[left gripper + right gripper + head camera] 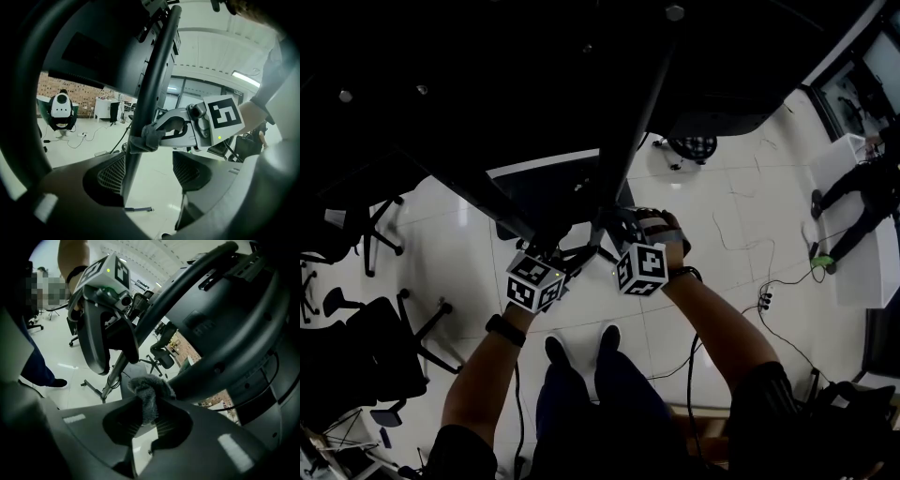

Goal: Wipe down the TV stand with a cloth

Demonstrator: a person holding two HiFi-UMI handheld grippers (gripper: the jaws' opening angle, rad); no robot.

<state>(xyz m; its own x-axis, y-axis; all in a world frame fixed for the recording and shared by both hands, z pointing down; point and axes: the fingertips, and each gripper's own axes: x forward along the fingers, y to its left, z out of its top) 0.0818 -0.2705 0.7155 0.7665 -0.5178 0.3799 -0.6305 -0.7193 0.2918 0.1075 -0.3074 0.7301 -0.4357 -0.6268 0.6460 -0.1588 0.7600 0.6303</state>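
Observation:
The TV stand's black pole [628, 131] rises from its dark base [553, 187], with the screen's back overhead. Both grippers are at the pole. My right gripper [147, 420] is shut on a grey cloth [149, 390], which it presses against the pole [187, 301]. The left gripper view shows the same cloth [143, 138] wrapped against the pole [152, 79], at the tips of the right gripper [154, 133]. My left gripper [150, 176] is open, and the pole runs between its jaws, close to the left one. In the head view the left gripper [567, 267] sits just left of the pole.
Black office chairs [375, 234] stand on the white tiled floor at the left. Cables [764, 300] trail across the floor at the right, near a white table [862, 272] and a standing person [862, 187]. My shoes [581, 352] are below the grippers.

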